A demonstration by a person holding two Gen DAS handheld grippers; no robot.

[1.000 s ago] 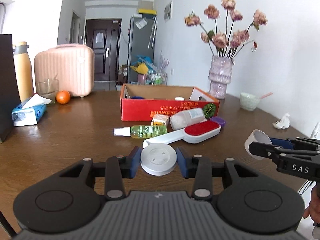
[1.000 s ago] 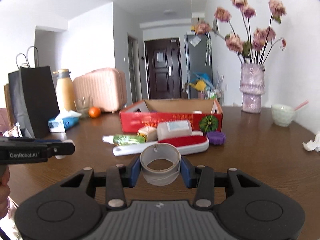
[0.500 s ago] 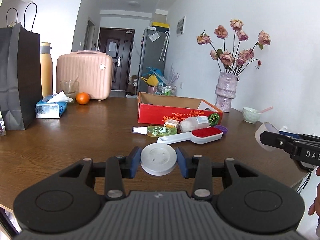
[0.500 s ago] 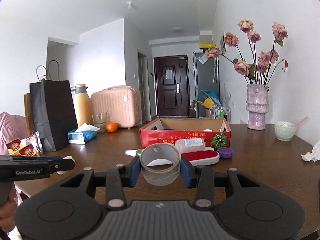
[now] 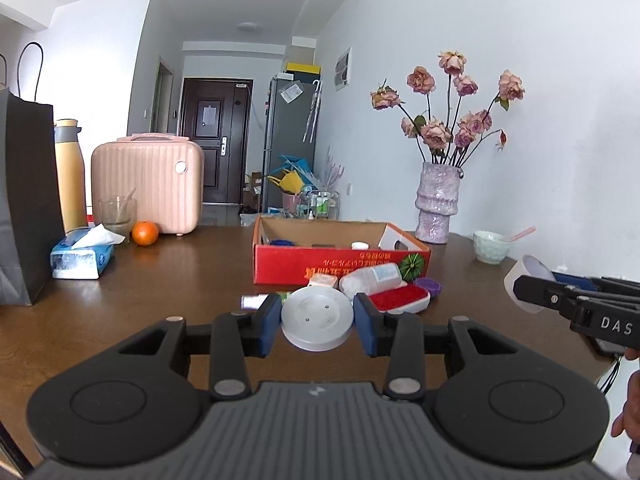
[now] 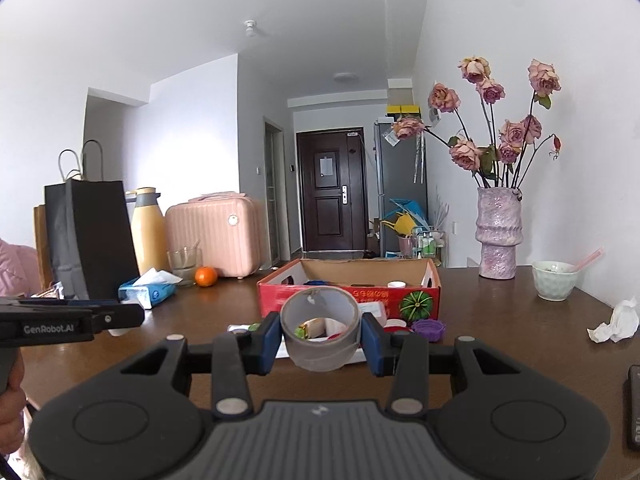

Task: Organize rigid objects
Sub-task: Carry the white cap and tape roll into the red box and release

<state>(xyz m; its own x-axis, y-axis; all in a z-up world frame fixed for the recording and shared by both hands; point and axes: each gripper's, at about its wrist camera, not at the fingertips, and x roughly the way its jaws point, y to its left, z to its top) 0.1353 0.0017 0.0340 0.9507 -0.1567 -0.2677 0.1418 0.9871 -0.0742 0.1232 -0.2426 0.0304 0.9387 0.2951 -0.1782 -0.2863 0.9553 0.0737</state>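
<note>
Left gripper [image 5: 317, 323] clamped on white disc [image 5: 317, 322]; right gripper [image 6: 320, 338] clamped on tape roll [image 6: 320, 328]. Ahead: red box [image 6: 348, 300] partly filled, several items [image 5: 384, 292] outside.

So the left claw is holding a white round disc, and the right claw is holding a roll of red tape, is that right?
Not quite. The left claw does hold the white round disc, but the roll in the right claw is grey tape, not red. The right wrist view shows it clamped between the blue pads.
</note>
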